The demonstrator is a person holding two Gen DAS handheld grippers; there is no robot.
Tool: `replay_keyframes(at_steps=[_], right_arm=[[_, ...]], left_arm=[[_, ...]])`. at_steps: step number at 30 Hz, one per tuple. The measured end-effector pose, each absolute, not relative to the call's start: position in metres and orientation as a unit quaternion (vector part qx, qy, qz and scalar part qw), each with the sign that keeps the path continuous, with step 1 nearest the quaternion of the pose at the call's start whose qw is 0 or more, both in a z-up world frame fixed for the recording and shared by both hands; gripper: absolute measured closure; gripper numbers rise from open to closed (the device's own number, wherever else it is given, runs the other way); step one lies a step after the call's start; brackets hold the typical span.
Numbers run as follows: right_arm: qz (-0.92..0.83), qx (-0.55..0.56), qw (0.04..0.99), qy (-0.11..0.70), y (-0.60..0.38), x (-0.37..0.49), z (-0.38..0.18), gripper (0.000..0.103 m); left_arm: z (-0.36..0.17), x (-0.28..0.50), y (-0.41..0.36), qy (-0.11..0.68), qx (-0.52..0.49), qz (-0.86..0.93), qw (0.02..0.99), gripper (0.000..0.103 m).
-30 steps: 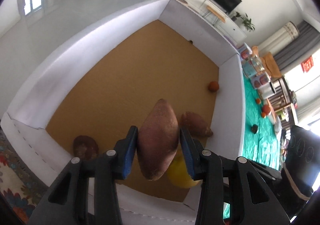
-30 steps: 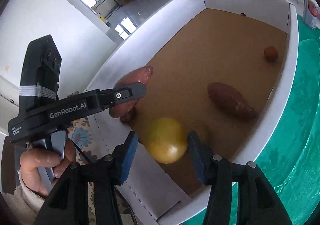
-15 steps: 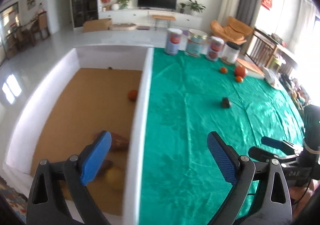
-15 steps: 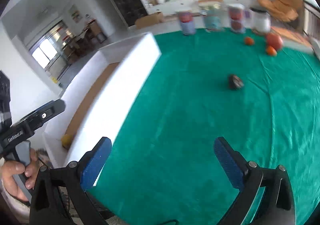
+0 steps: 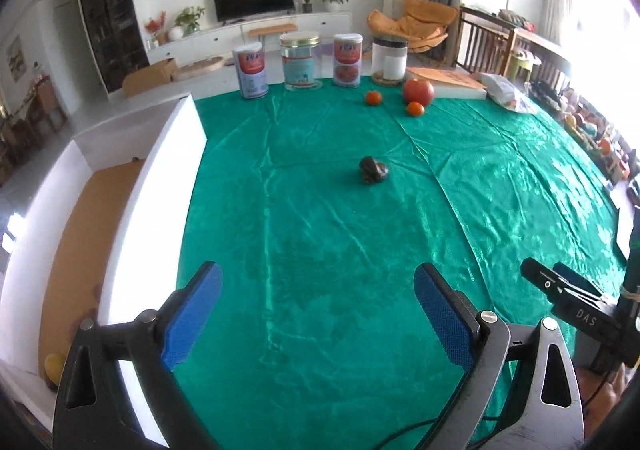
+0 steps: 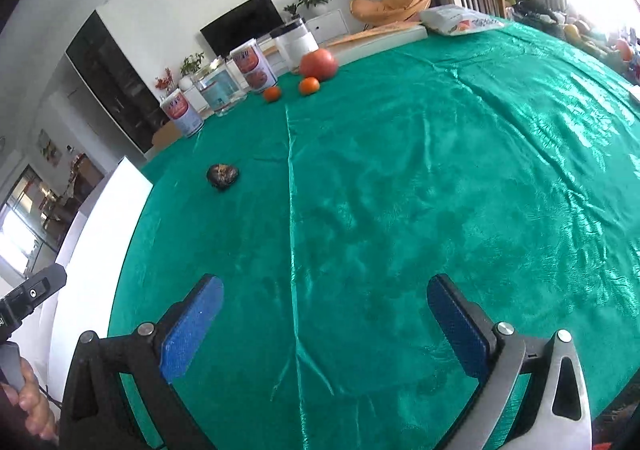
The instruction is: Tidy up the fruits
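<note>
The dark lumpy fruit [image 5: 373,169] lies alone on the green cloth [image 5: 320,250], mid-table, short of the red apple [image 5: 418,91] and the two small oranges, one [image 5: 373,97] left of the apple and one [image 5: 415,108] just in front of it, all near the far edge. From my left gripper [image 5: 318,310] it sits straight ahead and slightly right of centre. From my right gripper [image 6: 324,314] the same fruit [image 6: 222,175] lies ahead but well off to the left. I judge the left hand better aligned for it. Its shape looks roughly round, with no clear long axis that I can read. Both pairs of jaws stand wide with nothing between them. The white-walled box [image 5: 160,186] borders the cloth on the left.
</note>
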State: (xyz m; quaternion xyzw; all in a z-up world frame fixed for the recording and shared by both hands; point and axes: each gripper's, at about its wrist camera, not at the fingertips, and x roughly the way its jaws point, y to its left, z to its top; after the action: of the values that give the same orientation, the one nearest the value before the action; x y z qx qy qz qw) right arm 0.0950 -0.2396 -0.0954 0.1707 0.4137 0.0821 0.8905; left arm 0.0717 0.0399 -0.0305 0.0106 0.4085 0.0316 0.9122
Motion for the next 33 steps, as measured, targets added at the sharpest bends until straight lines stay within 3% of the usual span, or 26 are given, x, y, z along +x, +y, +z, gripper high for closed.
replay_keyframes(at_steps=[16, 33], right_arm=[[0.031, 0.075, 0.911, 0.404, -0.206, 0.092, -0.101, 0.002], [0.035, 0.072, 0.894, 0.44, -0.207, 0.102, -0.115, 0.002]], left_arm=[[-0.13, 0.116, 0.017, 0.471, -0.005, 0.019, 0.882, 0.006], [-0.151, 0.136, 0.028, 0.463, -0.009, 0.021, 0.886, 0.0]])
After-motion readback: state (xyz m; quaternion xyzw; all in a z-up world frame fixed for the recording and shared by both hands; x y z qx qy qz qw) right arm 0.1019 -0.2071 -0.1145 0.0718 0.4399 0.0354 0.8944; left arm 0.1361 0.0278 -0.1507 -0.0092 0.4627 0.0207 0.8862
